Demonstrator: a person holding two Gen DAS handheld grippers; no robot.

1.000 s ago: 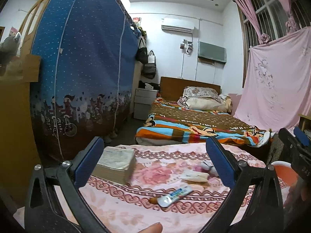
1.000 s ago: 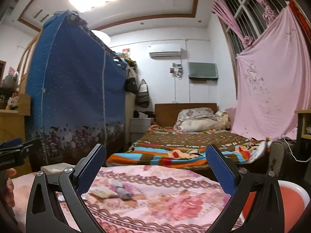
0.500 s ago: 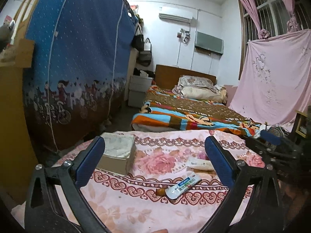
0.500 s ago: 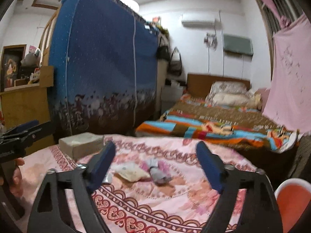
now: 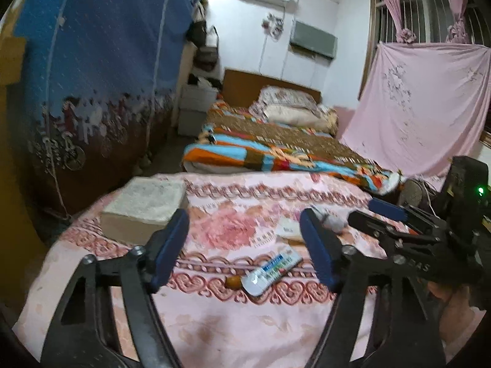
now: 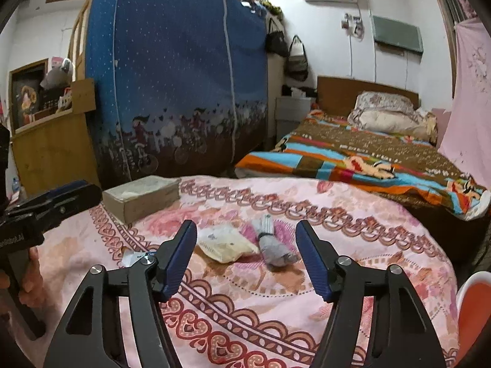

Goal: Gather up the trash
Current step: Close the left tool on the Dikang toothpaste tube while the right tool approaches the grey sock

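On the pink flowered cloth (image 5: 233,331) lie a white-and-blue tube (image 5: 271,271) with a brown cap, a cream wrapper (image 6: 224,243) and a grey rolled bundle (image 6: 273,242). My left gripper (image 5: 244,245) hovers over the cloth just short of the tube, its jaws closing with nothing between the pads. My right gripper (image 6: 247,254) points at the wrapper and the grey bundle, which lie ahead of its fingertips; its jaws are closing too and hold nothing. From the left wrist view the right gripper (image 5: 373,216) reaches in from the right near the wrapper (image 5: 288,231).
A flat grey box (image 6: 141,197) sits at the cloth's far left. Beyond stand a blue fabric wardrobe (image 6: 178,86), a bed with a striped blanket (image 6: 368,159) and a pink hanging sheet (image 5: 423,107). An orange-and-white round object (image 6: 472,303) is at the right edge.
Both grippers' jaws have narrowed from wide open. Both views have tipped down and come closer to the cloth, and the right gripper has swung left toward the wrapper and bundle.
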